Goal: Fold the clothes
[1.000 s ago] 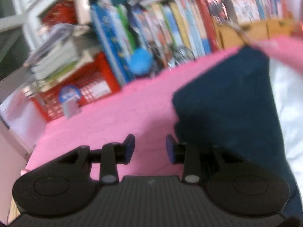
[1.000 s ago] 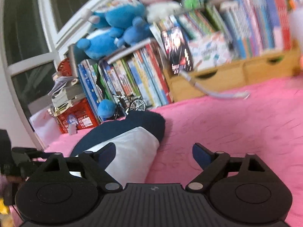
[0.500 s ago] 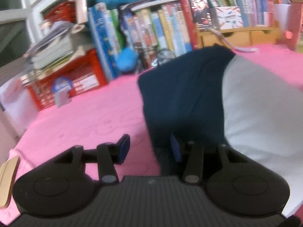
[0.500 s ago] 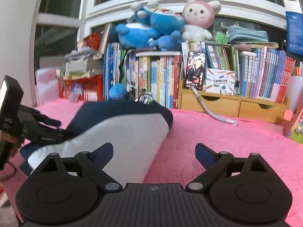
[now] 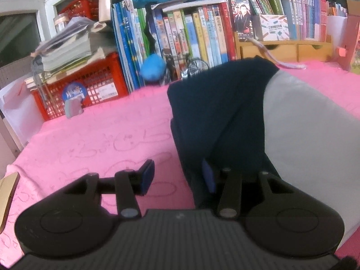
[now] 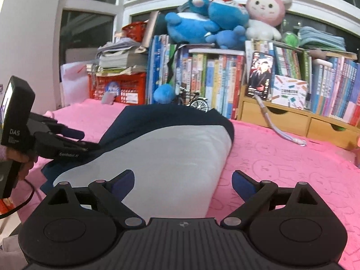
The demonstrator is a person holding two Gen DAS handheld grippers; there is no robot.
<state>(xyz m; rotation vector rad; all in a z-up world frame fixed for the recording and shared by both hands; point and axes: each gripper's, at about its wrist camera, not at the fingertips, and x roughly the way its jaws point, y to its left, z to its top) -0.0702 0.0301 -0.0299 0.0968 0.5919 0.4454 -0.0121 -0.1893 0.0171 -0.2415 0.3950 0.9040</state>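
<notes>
Left wrist view: the left gripper [image 5: 177,176] stands parted with nothing pinched; its right finger sits on the navy edge of the garment [image 5: 265,121], its left finger over the pink cover [image 5: 94,135]. Behind the garment stand a red crate [image 5: 94,83], books [image 5: 186,33] and a toy bicycle [image 5: 191,66]. Right wrist view: the right gripper [image 6: 183,183] is spread wide and empty, its left finger over the garment's white panel. A cable [image 6: 279,128] lies right of the garment; plush toys [image 6: 216,22] sit above.

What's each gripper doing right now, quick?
Left gripper: open, holding nothing, tongs at the navy edge of the garment.
Right gripper: open wide, empty, over the garment's white part.
</notes>
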